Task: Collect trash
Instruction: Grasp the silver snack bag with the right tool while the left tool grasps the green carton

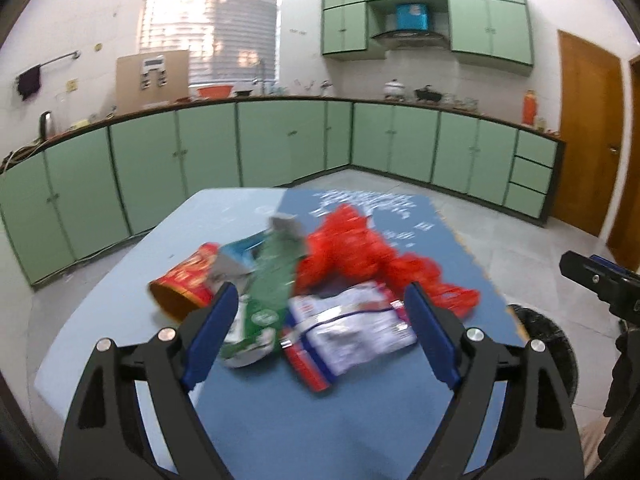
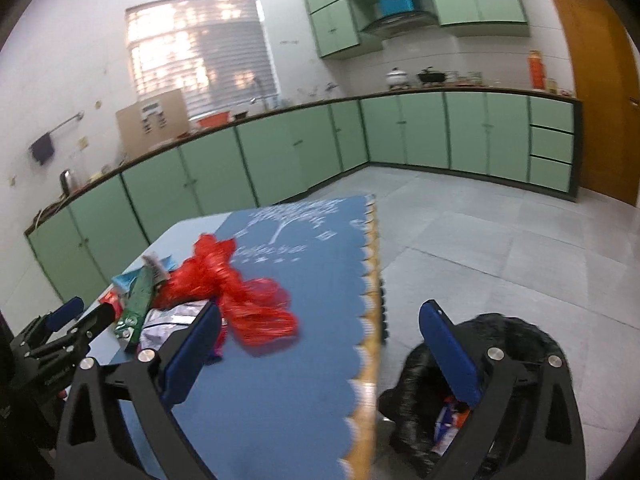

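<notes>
Trash pile, kitchen table, listed L to R (left wrist view):

1. Red paper cup [image 1: 186,286]: on its side, mouth toward camera, on light blue table [image 1: 120,292].
2. Teal-and-grey carton scrap [image 1: 236,258]: behind the cup, blurred, type unclear.
3. Green wrapper [image 1: 268,296]: long, lies front-to-back, near end just beside the left finger pad.
4. White/purple foil packet [image 1: 352,332]: on the blue mat [image 1: 280,420], directly ahead, between the pads.
5. Red mesh bag [image 1: 360,256]: crumpled, behind and right of the packet, touching it.
6. Black bin bag [image 2: 516,344]: on the floor off the table's right edge; some wrappers already inside.

Tools:
- Left gripper [image 1: 318,312]: spread wide, nothing held, hovering over the near end of the pile.
- Right gripper [image 2: 320,328]: spread wide, empty, straddling the mat's scalloped edge, one pad over the table, other over the bag.

Step, est.: mid-collection; pick approach w/ left tool. Next move prob. needs descent onto the foil packet, pads either side, then closing and carry right to the bag.

Hidden/unclear: motion blur over the whole pile; print unreadable. Bag's lower part cut off by right tool. Items under the mesh not visible.
</notes>
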